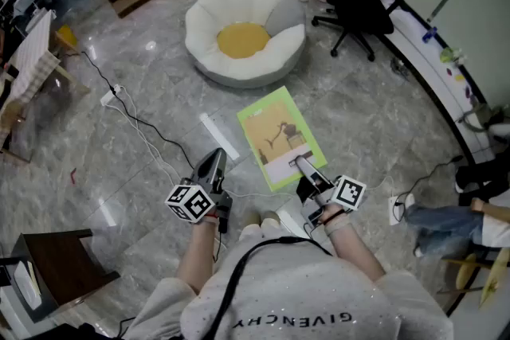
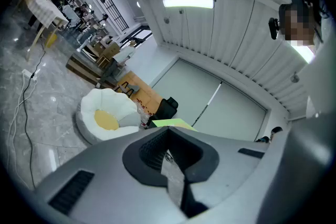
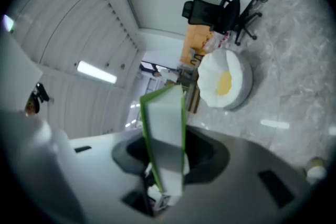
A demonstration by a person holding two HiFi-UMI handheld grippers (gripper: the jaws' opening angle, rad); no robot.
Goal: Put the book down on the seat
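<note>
1. Holding the book [image 1: 280, 138] out over the floor [image 1: 143, 76], we have it by its near short edge in the right gripper [image 1: 305, 168]. The fingers are pinching both green covers with the white pages between them.
2. The left gripper [image 1: 211, 165] hangs just beside it, apart from the book. Its fingers are pressed together at the tips with nothing between them.
3. The seat [image 1: 209, 20], a white petal-shaped cushion with a yellow centre, lies well ahead of us on the floor. The book is not yet over it.
4. We judge the book thin and light, so weight is no worry. Leverage is: gripped at one end only, the far end is likely to sag and swing as we carry it.
5. The covers look glossy and probably slick, so we would keep the pinch firm and avoid sudden turns.
6. A hold nearer the spine would be stiffer than one on the loose page edge. We cannot say for sure from the right gripper view which side the fingers favour.
7. The seat looks soft and dished. We would lower the book flat into the yellow centre, since it could tip or slide off the raised rim.
</note>
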